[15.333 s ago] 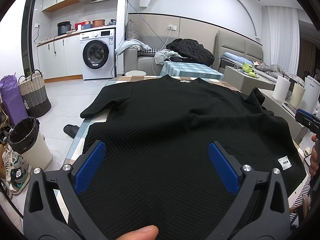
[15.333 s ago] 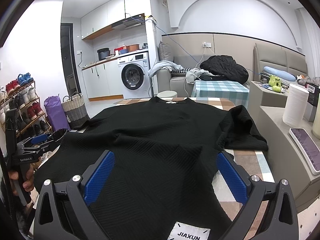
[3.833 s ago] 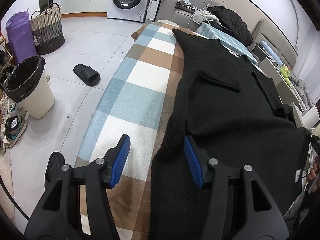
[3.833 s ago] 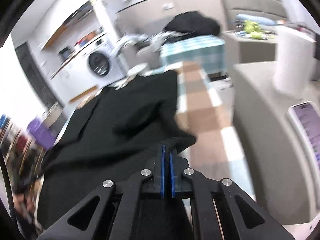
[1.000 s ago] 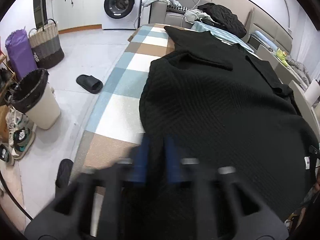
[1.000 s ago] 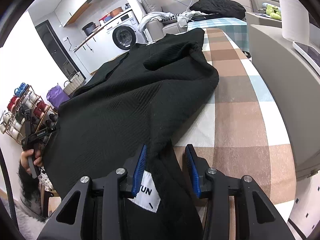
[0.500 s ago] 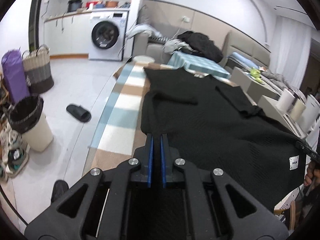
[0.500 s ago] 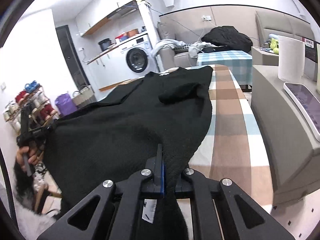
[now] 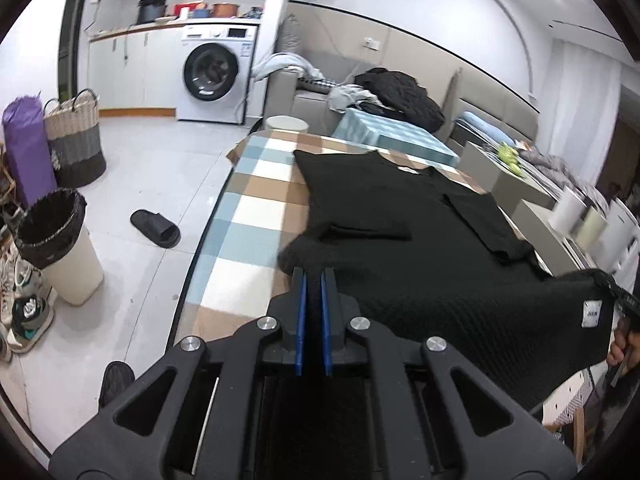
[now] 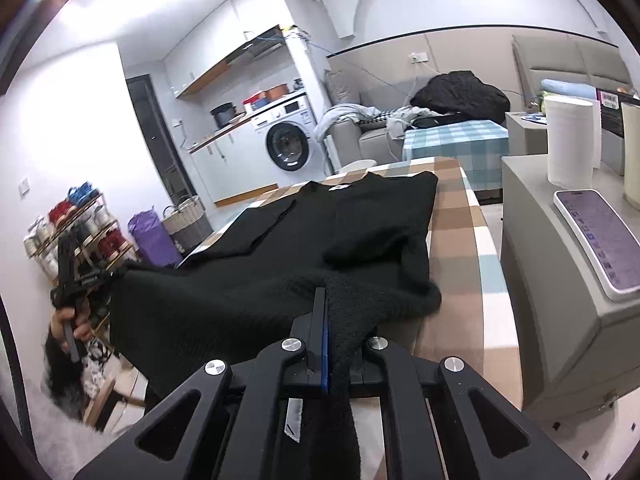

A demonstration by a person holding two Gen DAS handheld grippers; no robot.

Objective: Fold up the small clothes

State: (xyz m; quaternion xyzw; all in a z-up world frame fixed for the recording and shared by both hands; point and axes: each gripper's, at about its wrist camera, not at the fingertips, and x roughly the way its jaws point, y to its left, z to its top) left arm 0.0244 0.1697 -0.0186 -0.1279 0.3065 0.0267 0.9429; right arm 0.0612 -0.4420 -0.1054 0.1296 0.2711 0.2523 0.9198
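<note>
**Both grippers clamped on the hem of the black top, hem lifted off the table**

We find the black knit top [image 9: 400,216] lying lengthwise on the checked tablecloth [image 9: 256,200], its collar at the far end and both sleeves folded inward onto the body. The near hem is raised clear of the cloth and hangs stretched between the two tools.

The left gripper [image 9: 314,292] has its blue pads drawn together on one corner of the hem; black fabric fills the narrow slot between them. In the right wrist view the same tool [image 10: 86,280] appears at the far left, held in a hand [image 10: 70,326], with the hem edge running from it.

The right gripper [image 10: 323,312] is likewise pinched on the opposite hem corner. Its jaws have just been closing, and knit fabric sits between them, draping over the right finger and down below the tool. A white label [image 9: 591,313] shows on the lifted hem near that corner.

Off the table we note a bin [image 9: 60,248], a slipper [image 9: 156,228] and a washing machine [image 9: 214,72].
</note>
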